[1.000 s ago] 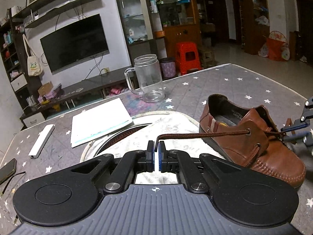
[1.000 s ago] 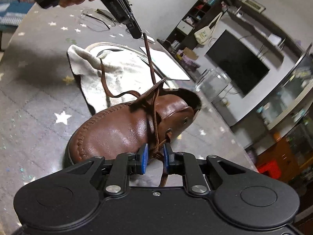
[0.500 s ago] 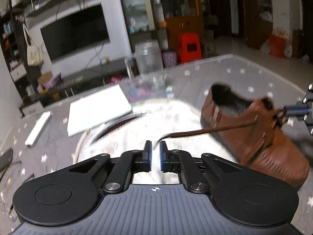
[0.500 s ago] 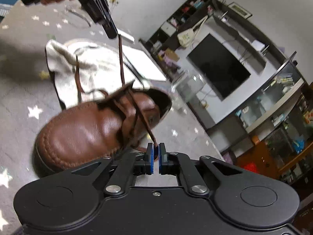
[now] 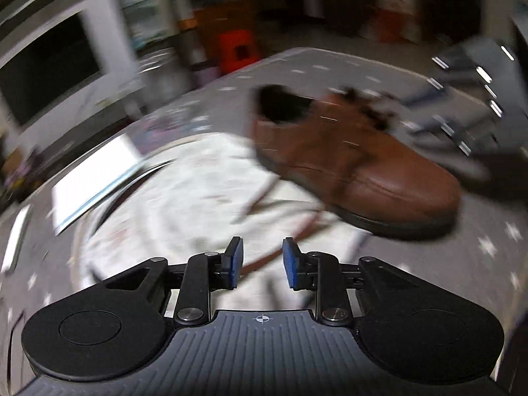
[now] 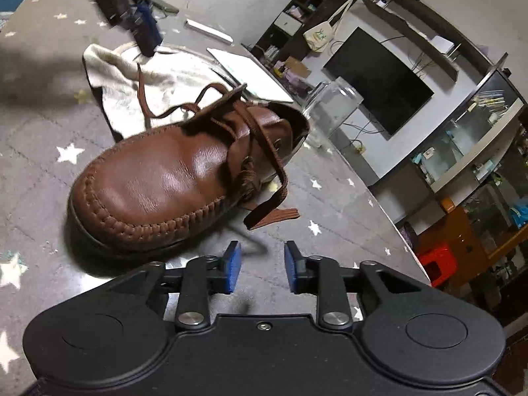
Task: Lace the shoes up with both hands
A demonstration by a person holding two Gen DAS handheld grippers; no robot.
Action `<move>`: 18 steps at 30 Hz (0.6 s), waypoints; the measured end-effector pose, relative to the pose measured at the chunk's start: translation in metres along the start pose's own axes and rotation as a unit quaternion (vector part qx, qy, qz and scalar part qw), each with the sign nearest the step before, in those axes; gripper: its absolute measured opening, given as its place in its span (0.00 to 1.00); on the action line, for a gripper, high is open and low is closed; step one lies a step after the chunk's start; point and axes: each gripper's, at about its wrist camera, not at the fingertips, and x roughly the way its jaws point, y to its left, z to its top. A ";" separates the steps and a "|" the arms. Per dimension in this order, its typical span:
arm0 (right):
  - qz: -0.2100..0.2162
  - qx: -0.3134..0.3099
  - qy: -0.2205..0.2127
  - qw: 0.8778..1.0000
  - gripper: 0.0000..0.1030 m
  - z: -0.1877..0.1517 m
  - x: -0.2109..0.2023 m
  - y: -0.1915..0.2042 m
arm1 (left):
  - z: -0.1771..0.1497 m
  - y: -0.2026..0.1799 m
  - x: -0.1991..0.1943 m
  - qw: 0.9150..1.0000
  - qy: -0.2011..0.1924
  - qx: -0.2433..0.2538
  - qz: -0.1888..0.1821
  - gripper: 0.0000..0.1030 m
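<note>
A brown leather shoe (image 6: 165, 178) (image 5: 356, 161) rests on the grey star-patterned table, its heel half on a white cloth (image 6: 125, 76). My right gripper (image 6: 260, 267) is in front of the shoe's side; its jaws are opening with nothing between them. One brown lace end (image 6: 274, 214) lies slack on the table just beyond it. The other lace end (image 6: 142, 89) trails over the cloth toward my left gripper (image 6: 147, 38), blurred at the far side. In the blurred left wrist view, my left gripper (image 5: 262, 260) is opening, and the lace (image 5: 307, 227) runs loosely between its separated pads.
A glass jar (image 6: 333, 109) stands behind the shoe's heel. A white notebook (image 6: 250, 76) and a white bar (image 6: 208, 31) lie beyond the cloth. The table edge curves at the right, with a red stool (image 6: 437, 262) on the floor past it.
Both grippers went from shut on a taut lace end to open. The laces have fallen slack, and the left gripper has dropped and rolled toward the cloth.
</note>
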 end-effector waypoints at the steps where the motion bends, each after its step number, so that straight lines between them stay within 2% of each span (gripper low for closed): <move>1: 0.001 0.002 -0.004 1.000 0.30 0.002 -0.004 0.001 | 0.001 -0.006 0.003 1.000 0.002 0.016 -0.002 0.30; 4: 0.001 0.001 -0.017 1.000 0.30 0.005 -0.013 0.005 | 0.005 -0.018 0.016 0.999 0.009 0.053 0.000 0.31; 8: 0.010 -0.013 -0.041 0.999 0.37 0.013 -0.028 0.015 | 0.015 -0.024 0.032 0.997 0.016 0.078 -0.008 0.32; 16: 0.029 -0.023 -0.059 0.998 0.38 0.023 -0.036 0.024 | 0.032 -0.029 0.058 0.990 0.035 0.131 -0.031 0.32; 18: 0.032 -0.021 -0.061 0.997 0.38 0.024 -0.037 0.026 | 0.034 -0.029 0.063 0.989 0.040 0.140 -0.037 0.26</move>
